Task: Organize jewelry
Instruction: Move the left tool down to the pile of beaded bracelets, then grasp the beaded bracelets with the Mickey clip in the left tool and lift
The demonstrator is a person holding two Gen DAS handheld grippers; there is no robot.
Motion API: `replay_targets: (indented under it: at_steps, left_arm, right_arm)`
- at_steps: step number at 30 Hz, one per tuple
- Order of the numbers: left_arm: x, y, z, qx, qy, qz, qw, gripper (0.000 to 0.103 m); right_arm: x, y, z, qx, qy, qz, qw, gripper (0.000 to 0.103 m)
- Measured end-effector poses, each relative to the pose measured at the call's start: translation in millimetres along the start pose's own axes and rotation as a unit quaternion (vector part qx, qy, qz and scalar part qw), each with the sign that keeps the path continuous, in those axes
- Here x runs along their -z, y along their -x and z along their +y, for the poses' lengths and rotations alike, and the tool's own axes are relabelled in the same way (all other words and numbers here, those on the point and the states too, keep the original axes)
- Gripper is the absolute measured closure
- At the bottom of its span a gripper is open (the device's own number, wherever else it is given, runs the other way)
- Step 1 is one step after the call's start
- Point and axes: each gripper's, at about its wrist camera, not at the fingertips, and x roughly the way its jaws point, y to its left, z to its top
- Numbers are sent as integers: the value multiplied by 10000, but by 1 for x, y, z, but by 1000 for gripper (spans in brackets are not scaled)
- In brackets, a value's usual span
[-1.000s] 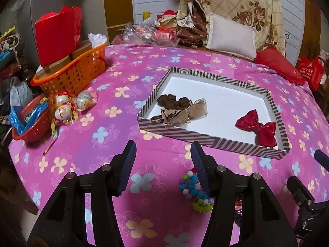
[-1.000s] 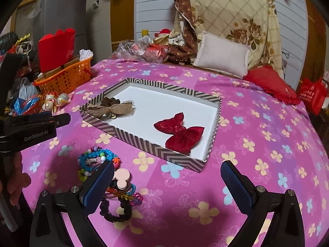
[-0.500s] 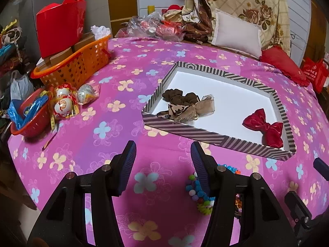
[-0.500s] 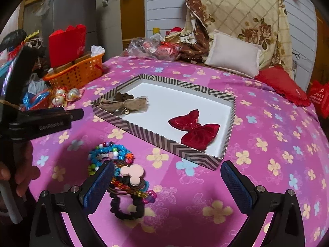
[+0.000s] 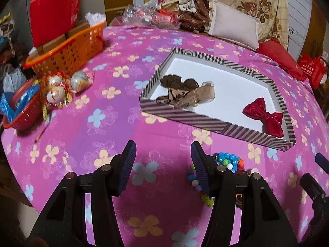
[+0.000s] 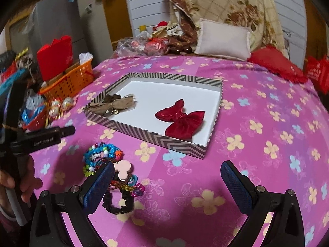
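While both tongs are held above the floral cloth (image 5: 115, 65), nothing is gripped: the left gripper (image 5: 163, 165) is parted moderately, the right gripper (image 6: 167, 182) spread wide. Beside its left finger, the bead bracelets (image 6: 102, 154) are heaped before the striped tray (image 6: 144, 132).

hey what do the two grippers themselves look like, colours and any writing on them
Both are black plastic frames with silver screw heads and two fingers faced with blue ribbed pads: left gripper, right gripper. Seen from the right wrist camera, the left gripper's black body carries pale lettering, seemingly "GenRobot.AI". A bare hand grips its handle.
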Motion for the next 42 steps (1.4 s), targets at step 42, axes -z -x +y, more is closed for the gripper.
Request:
replay_targets:
  at_steps: [42]
  left_arm:
    - [38, -17, -124, 1035, -2102, 622, 9702, 48]
  right_arm:
    - [15, 13, -59, 629, -594, 543, 9948, 1]
